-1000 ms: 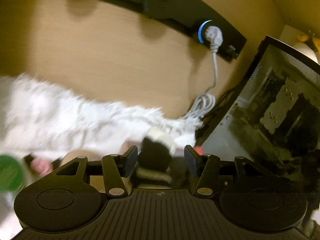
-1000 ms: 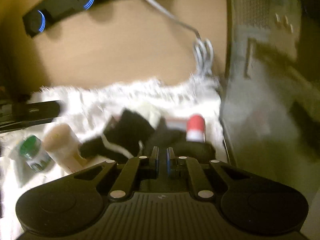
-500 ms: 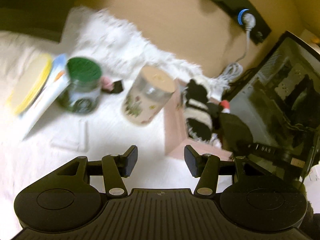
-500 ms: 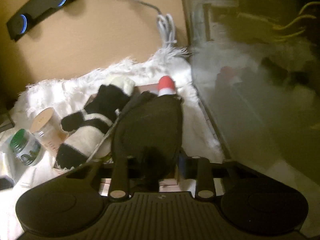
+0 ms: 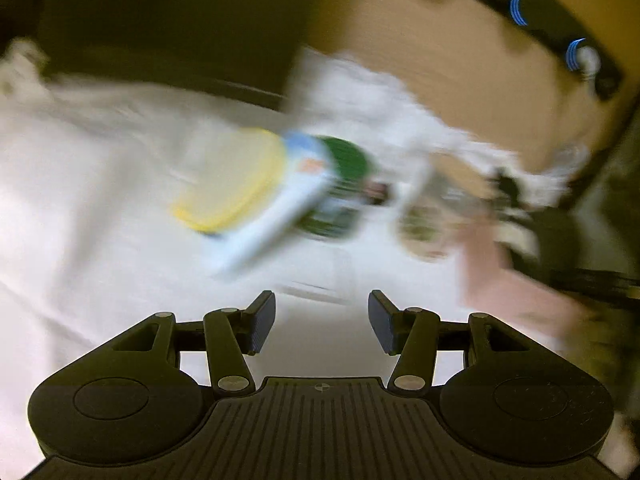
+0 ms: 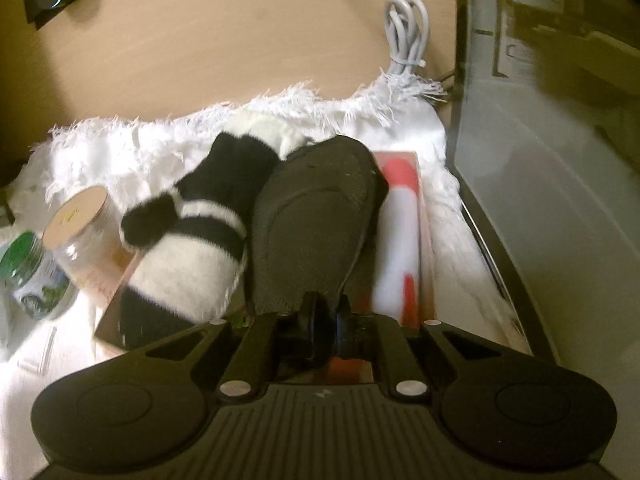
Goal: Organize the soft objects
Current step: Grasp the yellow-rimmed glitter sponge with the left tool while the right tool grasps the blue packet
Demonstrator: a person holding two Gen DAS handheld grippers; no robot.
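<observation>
Since half a second ago, the black pouch [image 6: 316, 216], pinched at its near edge by the closed right gripper [image 6: 326, 330], has been lowered over the pink box [image 6: 404, 156] at 12 o'clock beside the striped sock [image 6: 192, 248]; judged light and limp, best gripped at the hem; left gripper [image 5: 322, 316] held apart, empty.

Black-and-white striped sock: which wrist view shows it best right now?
Right wrist view: the striped sock lies sharp and close in the pink box, beside the dark item the right gripper holds. Left wrist view shows only a motion-blurred sliver.

Matte black left claw [image 5: 322, 322] and right claw [image 6: 326, 320]: ribbed base plates, round side discs, silver pivot screws.
</observation>
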